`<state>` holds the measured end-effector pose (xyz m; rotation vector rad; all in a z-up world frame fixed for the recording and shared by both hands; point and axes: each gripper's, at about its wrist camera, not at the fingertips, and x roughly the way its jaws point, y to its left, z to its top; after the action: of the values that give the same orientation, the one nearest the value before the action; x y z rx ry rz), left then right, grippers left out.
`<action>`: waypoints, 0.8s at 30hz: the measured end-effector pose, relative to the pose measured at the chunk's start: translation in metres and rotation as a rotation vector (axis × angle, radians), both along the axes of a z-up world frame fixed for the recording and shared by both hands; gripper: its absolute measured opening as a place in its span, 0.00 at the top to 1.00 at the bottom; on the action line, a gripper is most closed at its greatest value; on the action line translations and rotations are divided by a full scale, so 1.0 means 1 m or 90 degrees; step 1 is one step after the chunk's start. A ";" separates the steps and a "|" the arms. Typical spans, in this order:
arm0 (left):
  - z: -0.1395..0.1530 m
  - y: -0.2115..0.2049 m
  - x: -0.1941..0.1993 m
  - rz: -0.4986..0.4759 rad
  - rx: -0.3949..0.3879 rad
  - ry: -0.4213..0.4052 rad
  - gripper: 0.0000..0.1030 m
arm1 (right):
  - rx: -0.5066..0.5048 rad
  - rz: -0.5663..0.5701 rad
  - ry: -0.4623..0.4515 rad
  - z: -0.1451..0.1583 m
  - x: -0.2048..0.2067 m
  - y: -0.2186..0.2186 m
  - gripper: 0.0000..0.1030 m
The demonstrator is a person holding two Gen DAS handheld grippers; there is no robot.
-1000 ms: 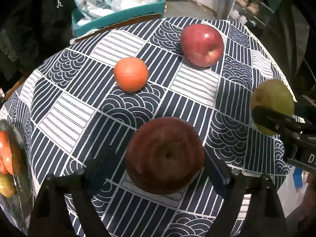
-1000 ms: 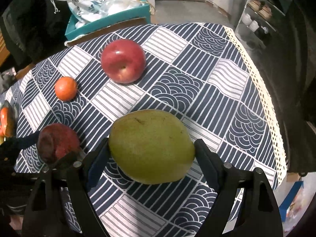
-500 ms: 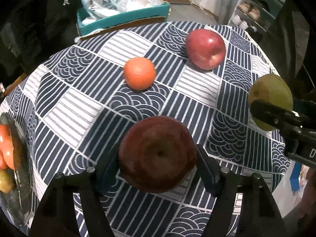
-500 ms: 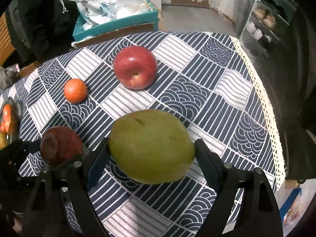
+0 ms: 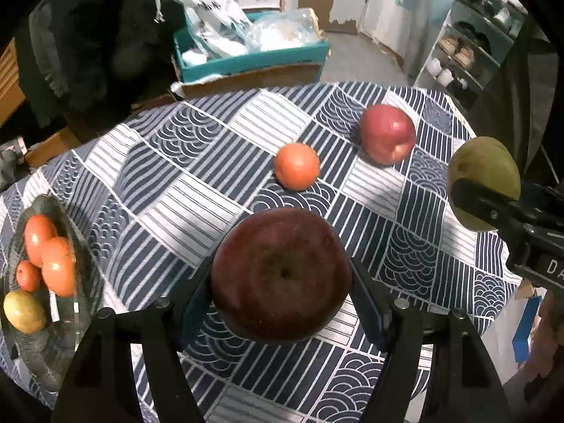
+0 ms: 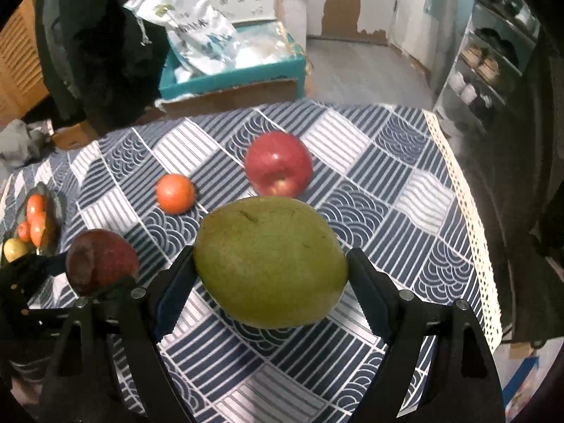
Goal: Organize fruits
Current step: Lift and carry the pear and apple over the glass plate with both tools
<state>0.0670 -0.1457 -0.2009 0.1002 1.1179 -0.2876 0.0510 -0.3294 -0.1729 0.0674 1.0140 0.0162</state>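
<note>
My left gripper is shut on a dark red apple, held above the patterned tablecloth. My right gripper is shut on a big green mango, also lifted off the cloth; the mango shows at the right edge of the left wrist view. The dark apple appears at the left of the right wrist view. On the cloth lie an orange and a bright red apple. A glass bowl at the table's left edge holds several small fruits.
Behind the round table stands a teal box with plastic bags in it. A shoe rack is at the far right. The tablecloth's lace edge runs down the right side, with floor beyond it.
The left jaws closed onto the dark apple. Both grippers rose with their fruit, so more of the table, the bowl and the room behind came into view.
</note>
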 end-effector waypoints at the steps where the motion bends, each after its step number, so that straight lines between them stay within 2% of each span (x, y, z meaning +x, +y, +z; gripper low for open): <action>1: 0.003 0.003 0.000 0.001 -0.001 -0.002 0.28 | 0.001 0.003 -0.005 0.003 0.000 0.002 0.19; 16: 0.063 0.032 -0.022 0.013 -0.012 -0.081 0.28 | 0.002 0.048 -0.082 0.054 -0.011 0.033 0.19; 24: 0.087 0.046 -0.032 0.021 -0.027 -0.105 0.28 | 0.004 0.066 -0.112 0.074 -0.018 0.047 0.19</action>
<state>0.0351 -0.1002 -0.1142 0.0670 0.9483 -0.2681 0.0332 -0.2819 -0.0991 0.0177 0.8406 0.1184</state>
